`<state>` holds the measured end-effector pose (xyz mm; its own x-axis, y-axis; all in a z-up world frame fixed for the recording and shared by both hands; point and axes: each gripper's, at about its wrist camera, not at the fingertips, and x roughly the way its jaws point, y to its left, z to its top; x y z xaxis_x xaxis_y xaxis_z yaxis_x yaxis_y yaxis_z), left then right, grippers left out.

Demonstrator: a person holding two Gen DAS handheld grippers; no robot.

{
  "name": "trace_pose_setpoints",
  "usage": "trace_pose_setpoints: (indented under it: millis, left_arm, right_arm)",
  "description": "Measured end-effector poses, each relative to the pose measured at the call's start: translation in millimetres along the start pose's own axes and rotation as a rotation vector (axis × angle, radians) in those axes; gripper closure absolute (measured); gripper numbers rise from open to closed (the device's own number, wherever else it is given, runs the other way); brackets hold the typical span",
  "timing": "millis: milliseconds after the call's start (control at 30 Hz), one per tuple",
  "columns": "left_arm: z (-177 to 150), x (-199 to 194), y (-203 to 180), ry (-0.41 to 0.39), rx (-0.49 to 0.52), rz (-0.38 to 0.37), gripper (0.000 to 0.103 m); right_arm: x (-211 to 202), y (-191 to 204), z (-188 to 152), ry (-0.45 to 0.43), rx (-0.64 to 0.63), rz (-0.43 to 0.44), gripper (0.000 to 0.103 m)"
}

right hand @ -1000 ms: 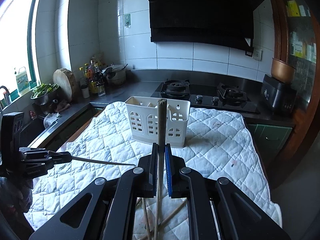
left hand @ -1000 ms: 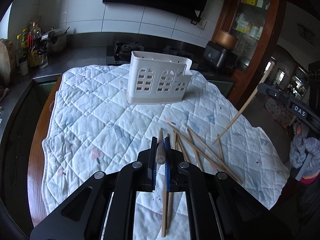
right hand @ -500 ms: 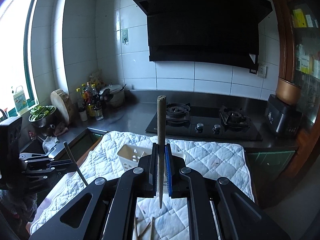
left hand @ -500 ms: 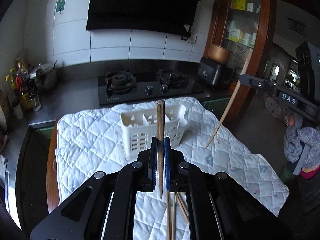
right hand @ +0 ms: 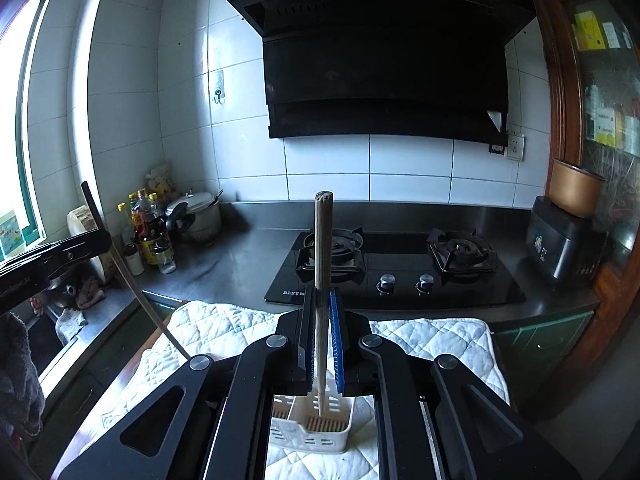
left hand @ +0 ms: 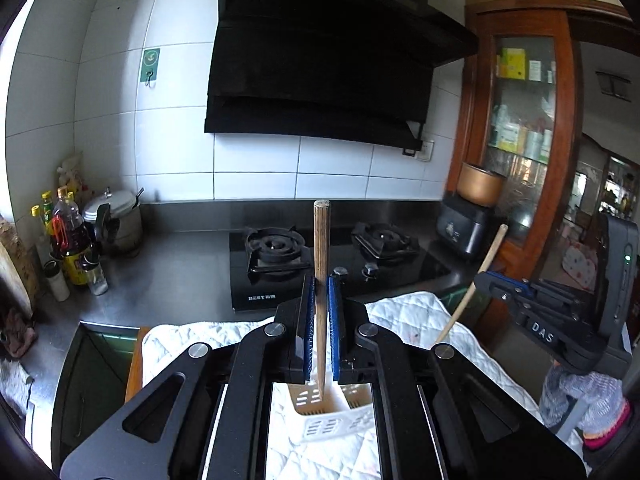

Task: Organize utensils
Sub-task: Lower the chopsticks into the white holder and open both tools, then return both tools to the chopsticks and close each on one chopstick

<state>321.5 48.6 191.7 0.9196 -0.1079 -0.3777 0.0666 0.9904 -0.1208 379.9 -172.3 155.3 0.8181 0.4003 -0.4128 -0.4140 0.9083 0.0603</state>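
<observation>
left wrist view: chopstick (left hand: 321, 280) upright, clamped between the left gripper (left hand: 320, 312) fingers, tip over the white utensil holder (left hand: 320, 412) on the quilted cloth (left hand: 404, 312). right wrist view: second chopstick (right hand: 321, 280) pinched the same way by the right gripper (right hand: 321, 320), tip inside the holder (right hand: 308, 424). gas stove (right hand: 400, 268) behind.
</observation>
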Motion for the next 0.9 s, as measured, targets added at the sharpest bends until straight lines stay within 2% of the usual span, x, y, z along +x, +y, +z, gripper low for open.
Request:
trace_pose_setpoints:
  millis: [267,400,500,567,633,700,767,900]
  left_arm:
    - [-30,48,19,0.126,-0.023,0.021,0.097]
    - [-46,59,30,0.18,-0.044,0.022,0.097]
    - [-54,60,34,0.187,-0.034,0.03,0.095]
    - [-56,55,33,0.186,-0.032,0.029,0.094]
    - [-55,45,32,0.175,-0.03,0.033,0.093]
    - [-55,31,30,0.158,-0.017,0.037,0.087]
    - [-57,13,26,0.134,0.0,0.044,0.074]
    - [-74,-25,22,0.119,0.01,0.031,0.069]
  right_arm:
    - [36,3,-28,0.074,-0.013,0.003,0.096]
    - [44,4,-41,0.106,-0.019,-0.004,0.096]
    - [44,5,-46,0.116,-0.02,-0.012,0.093]
    - [39,5,-47,0.113,-0.021,-0.026,0.081]
    - [28,6,-47,0.099,-0.029,-0.037,0.077]
    - [12,8,-48,0.088,-0.044,-0.04,0.075]
    - [-6,10,-52,0.077,-0.06,-0.04,0.07]
    - [-48,15,-72,0.072,-0.084,-0.016,0.064]
